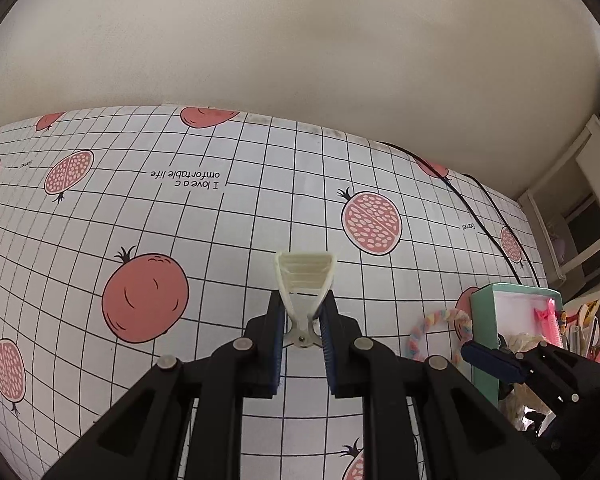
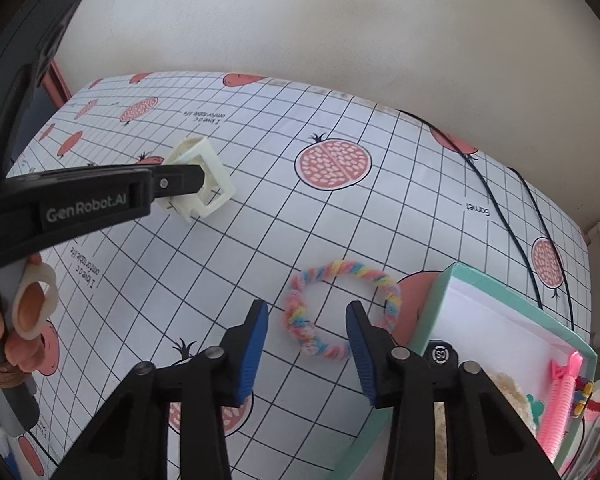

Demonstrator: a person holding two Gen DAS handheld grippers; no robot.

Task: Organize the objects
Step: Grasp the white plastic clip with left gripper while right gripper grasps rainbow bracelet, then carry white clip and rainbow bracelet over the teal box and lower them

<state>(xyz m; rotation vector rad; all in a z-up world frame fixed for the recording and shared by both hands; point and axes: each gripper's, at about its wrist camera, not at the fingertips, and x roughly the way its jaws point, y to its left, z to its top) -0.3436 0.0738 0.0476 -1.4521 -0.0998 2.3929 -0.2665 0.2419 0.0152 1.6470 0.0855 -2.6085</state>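
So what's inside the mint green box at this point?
The mint green box shows a white lining, a pink comb-style hair clip at its right side, and something cream and fluffy. The right gripper hides the near part of the interior.

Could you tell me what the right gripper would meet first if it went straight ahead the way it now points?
Probably the pastel scrunchie lying on the tablecloth: it sits just ahead of the open right gripper, between its fingertips. Depth is uncertain, so it might pass slightly above it.
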